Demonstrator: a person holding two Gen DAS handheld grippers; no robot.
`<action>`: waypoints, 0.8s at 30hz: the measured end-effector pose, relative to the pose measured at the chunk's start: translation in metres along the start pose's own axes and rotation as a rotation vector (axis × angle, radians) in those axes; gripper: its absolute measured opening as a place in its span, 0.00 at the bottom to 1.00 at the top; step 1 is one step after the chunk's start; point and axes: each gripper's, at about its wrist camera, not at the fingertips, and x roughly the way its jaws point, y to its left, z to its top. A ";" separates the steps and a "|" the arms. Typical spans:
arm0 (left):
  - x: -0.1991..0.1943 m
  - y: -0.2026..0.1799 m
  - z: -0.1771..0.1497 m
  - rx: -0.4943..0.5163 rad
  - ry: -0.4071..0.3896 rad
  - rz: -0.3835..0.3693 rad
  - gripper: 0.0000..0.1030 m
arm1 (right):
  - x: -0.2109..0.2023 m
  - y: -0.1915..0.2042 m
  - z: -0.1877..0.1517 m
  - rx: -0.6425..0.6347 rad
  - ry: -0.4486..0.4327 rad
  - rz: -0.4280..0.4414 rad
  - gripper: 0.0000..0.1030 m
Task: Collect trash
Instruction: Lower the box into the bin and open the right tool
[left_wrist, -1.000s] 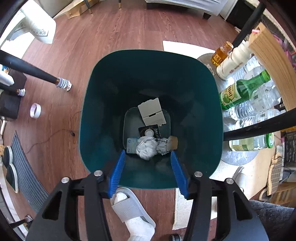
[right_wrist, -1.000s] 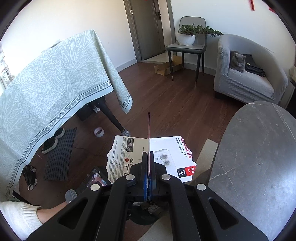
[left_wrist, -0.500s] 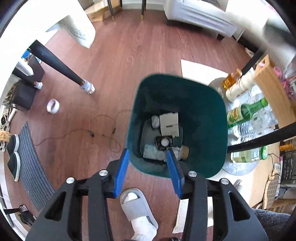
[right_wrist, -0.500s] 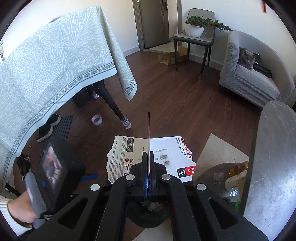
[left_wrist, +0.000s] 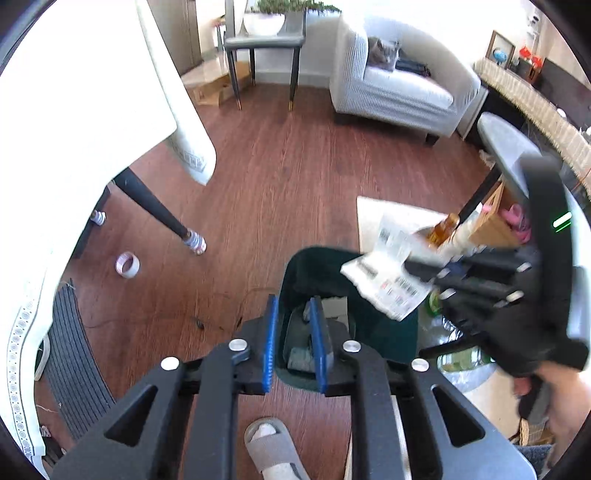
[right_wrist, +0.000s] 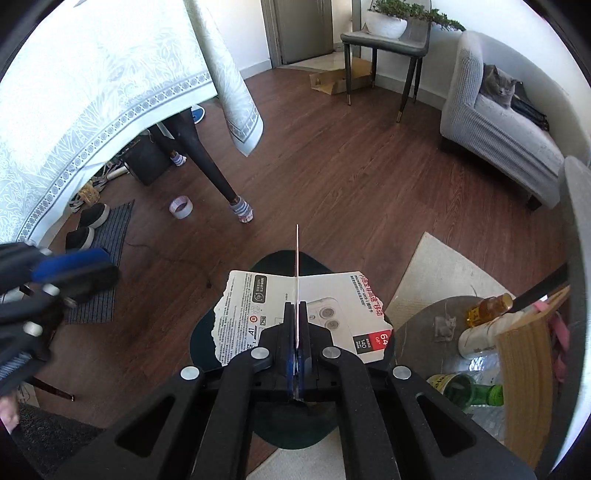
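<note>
Edgewise, torn card packaging (right_wrist: 295, 317) clamped in right tool (right_wrist: 296, 354).

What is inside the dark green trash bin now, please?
In the left wrist view, the trash bin holds a white box piece and pale wrappers at the bottom. The left gripper and the held torn package cover the rest.

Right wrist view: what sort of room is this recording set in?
Most likely a lived-in home living room. A grey upholstered armchair with a grey cat on it stands on a dark wood-plank floor, and a patterned white tablecloth drapes a dining table.
</note>
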 end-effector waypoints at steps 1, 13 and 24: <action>-0.005 -0.001 0.003 -0.005 -0.016 -0.005 0.18 | 0.005 -0.001 -0.001 0.004 0.012 -0.004 0.01; -0.044 -0.020 0.018 -0.026 -0.151 -0.071 0.18 | 0.069 0.009 -0.026 -0.022 0.187 -0.011 0.01; -0.058 -0.019 0.027 -0.048 -0.180 -0.112 0.19 | 0.105 0.019 -0.050 -0.070 0.299 -0.035 0.02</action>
